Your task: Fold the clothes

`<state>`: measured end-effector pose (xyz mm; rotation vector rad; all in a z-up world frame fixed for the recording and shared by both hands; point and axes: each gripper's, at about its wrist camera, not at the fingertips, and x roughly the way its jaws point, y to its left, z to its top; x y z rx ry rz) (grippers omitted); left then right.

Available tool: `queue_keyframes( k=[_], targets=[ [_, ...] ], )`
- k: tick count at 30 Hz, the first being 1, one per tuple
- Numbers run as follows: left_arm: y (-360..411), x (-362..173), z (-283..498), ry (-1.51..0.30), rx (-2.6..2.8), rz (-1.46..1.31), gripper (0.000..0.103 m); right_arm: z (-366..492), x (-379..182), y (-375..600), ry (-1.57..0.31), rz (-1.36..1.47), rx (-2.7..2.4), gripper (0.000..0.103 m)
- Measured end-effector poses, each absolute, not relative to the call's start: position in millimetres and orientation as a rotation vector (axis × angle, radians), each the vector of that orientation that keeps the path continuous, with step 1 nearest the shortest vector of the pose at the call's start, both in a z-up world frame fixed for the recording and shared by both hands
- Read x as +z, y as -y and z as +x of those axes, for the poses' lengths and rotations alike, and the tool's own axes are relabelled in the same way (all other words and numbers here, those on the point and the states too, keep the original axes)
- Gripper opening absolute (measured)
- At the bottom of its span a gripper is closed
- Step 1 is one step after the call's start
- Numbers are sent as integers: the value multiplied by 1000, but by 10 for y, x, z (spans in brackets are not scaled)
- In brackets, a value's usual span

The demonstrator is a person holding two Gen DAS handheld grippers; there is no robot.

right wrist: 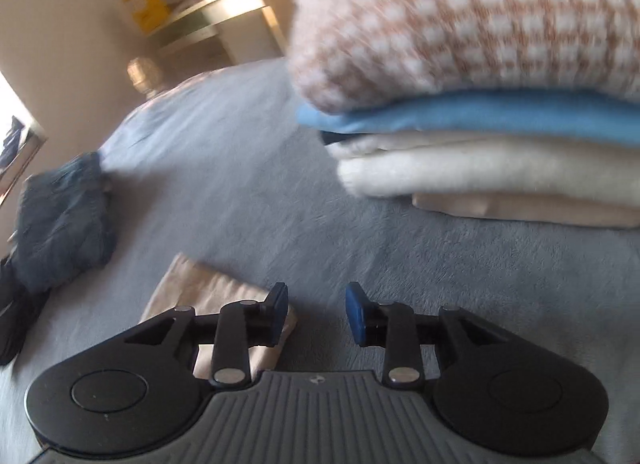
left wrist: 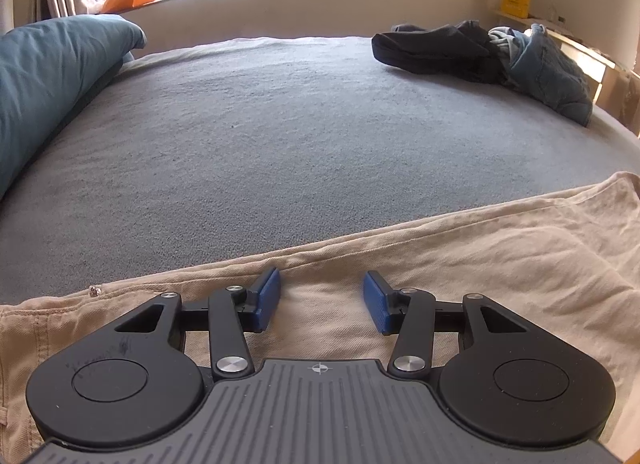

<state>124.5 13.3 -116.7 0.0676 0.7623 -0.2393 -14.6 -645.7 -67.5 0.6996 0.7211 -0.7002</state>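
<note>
Beige trousers [left wrist: 460, 264] lie flat on the bed [left wrist: 280, 124] under the released left tool [left wrist: 322, 300], right tool [right wrist: 316, 312] released past their end, so mid-fold: next, each tool pinches an edge.

Your trousers [left wrist: 440, 248] along the bed's [left wrist: 280, 124] near edge, pillow [left wrist: 48, 80] far left, unfolded clothes [left wrist: 500, 56] far right.

left wrist: low, angled across bed [left wrist: 280, 124] | right wrist: close, blurred | shared: bed, jeans [left wrist: 552, 64]
</note>
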Motion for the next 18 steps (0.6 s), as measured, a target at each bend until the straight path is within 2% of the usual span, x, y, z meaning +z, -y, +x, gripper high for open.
queue_keyframes(
  k=[5, 7, 15, 17, 18],
  targets=[
    [-121, -1173, 1243, -759, -233, 73, 47, -93, -419, 5319, -910, 209, -306, 37],
    [-120, -1173, 1244, -760, -232, 71, 47, -113, -455, 4863, -957, 47, -168, 44],
    [-124, -1188, 1223, -747, -222, 68, 47, -129, -1114, 3952, -1115, -429, -53, 47],
    [-120, -1193, 1217, -743, -220, 70, 47, -180, -1249, 3941, -1118, -491, -84, 44],
    [-117, -1195, 1214, -740, -219, 72, 47, -203, -1285, 3958, -1110, -500, -102, 36]
  ],
)
